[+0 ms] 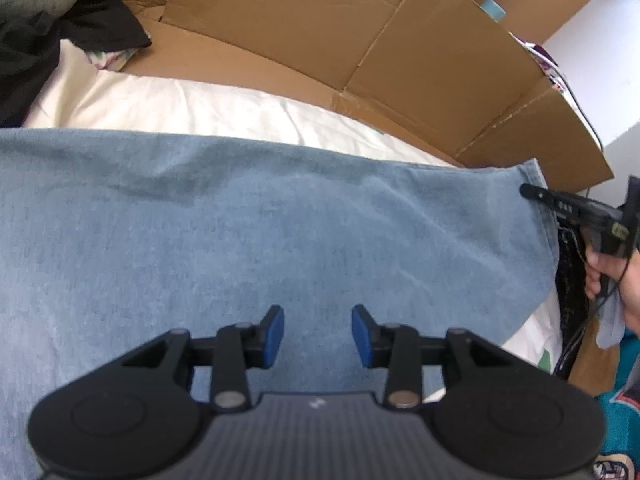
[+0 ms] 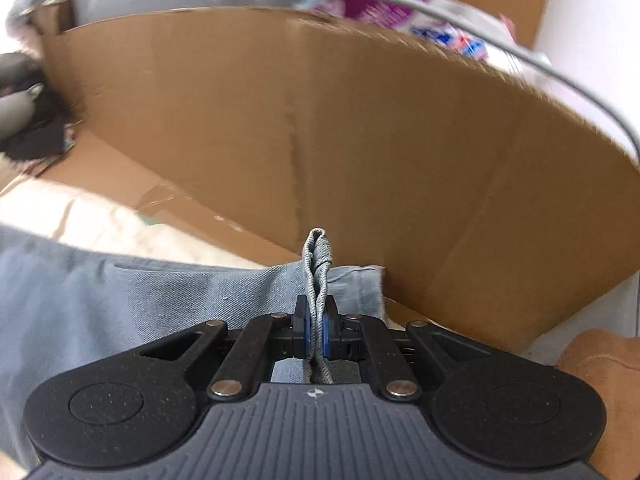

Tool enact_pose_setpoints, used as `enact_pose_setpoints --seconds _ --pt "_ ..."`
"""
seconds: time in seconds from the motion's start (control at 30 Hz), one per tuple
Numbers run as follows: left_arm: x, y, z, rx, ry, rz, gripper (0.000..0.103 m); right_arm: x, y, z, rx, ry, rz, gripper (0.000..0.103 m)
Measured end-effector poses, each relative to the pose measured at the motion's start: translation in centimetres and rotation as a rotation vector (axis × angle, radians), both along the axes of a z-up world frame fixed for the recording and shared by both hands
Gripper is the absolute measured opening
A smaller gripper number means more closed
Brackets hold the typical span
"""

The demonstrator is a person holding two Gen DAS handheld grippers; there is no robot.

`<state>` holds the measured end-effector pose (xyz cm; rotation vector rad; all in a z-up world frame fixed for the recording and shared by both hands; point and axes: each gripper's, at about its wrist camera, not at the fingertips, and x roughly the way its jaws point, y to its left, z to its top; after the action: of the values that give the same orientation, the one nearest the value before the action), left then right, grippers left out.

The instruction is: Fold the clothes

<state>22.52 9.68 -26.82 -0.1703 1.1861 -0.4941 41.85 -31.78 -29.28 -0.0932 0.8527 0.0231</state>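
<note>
From the left wrist camera, we saw one blue denim garment (image 1: pixel 256 232) spread broadly over a white sheet (image 1: pixel 192 108), with a brown cardboard wall (image 1: pixel 360 40) standing behind it. Our left gripper (image 1: pixel 318 334) hung just above the cloth with its two blue pads (image 1: pixel 276 332) parted and nothing between them, so it was released. At the right edge of that view our right gripper (image 1: pixel 532 192) reached in to the garment's far corner, carried by a hand (image 1: pixel 616 280). A dark heap of other clothing (image 1: pixel 80 20) lay at the top left; we could not count its pieces.

From the right wrist camera, the right gripper (image 2: pixel 316 328) was clenched on a doubled hem of the denim garment (image 2: pixel 120 300), which stood up in a narrow fold between the pads. The cardboard wall (image 2: pixel 320 120) filled most of the view beyond it, with some purple printed packaging (image 2: pixel 380 8) above its top edge.

We judged the fold to be at an early stage: the garment lay mostly flat in a single broad layer, one corner was lifted, and the folding over and the dark heap remained to be done. In all we counted two grippers, one denim garment and one cardboard wall.
</note>
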Motion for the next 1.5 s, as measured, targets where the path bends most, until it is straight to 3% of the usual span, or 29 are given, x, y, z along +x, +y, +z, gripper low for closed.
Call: enact_pose_setpoints --seconds 0.13,0.23,0.33,0.53,0.73,0.8,0.87,0.93,0.97,1.13,1.3,1.5 --pt "0.0 -0.1 0.1 0.007 -0.005 0.001 0.053 1.8 -2.2 -1.7 0.096 0.040 -0.108 0.004" --pt "0.2 0.0 -0.1 0.010 0.003 0.010 0.054 2.6 -3.6 -2.9 0.187 0.047 -0.160 0.004" --pt "0.1 0.2 -0.3 0.014 0.010 0.013 0.054 3.0 -4.1 -3.4 0.216 0.040 -0.176 0.004" --pt "0.0 0.2 -0.4 0.015 0.018 0.011 0.054 2.8 -4.8 -2.0 0.300 -0.063 -0.185 0.004" --pt "-0.5 -0.3 -0.6 0.014 0.024 -0.004 0.054 3.7 -6.5 -3.0 0.397 -0.100 -0.302 0.004" --pt "-0.7 -0.3 -0.7 0.019 0.025 -0.011 0.054 4.2 -6.1 -3.5 0.371 -0.077 -0.301 0.004" --pt "-0.9 -0.2 -0.9 0.026 0.028 -0.013 0.054 5.2 -5.7 -4.7 0.323 0.015 -0.289 0.005" --pt "-0.9 0.0 -1.3 0.037 0.043 -0.003 0.054 5.7 -6.0 -5.5 0.301 0.062 -0.321 0.012" --pt "-0.9 0.0 -1.4 0.042 0.048 -0.002 0.054 5.4 -6.2 -5.5 0.313 0.056 -0.338 0.022" --pt "-1.5 0.0 -1.4 0.052 0.043 -0.015 0.055 3.8 -6.9 -4.2 0.347 0.027 -0.350 0.040" --pt "-1.5 -0.2 -1.0 0.058 0.038 -0.017 0.055 1.2 -7.7 -1.9 0.377 -0.038 -0.348 0.040" --pt "-1.6 -1.6 1.1 0.115 -0.008 -0.106 0.055 -3.1 -7.2 -0.2 0.391 -0.084 -0.325 0.040"
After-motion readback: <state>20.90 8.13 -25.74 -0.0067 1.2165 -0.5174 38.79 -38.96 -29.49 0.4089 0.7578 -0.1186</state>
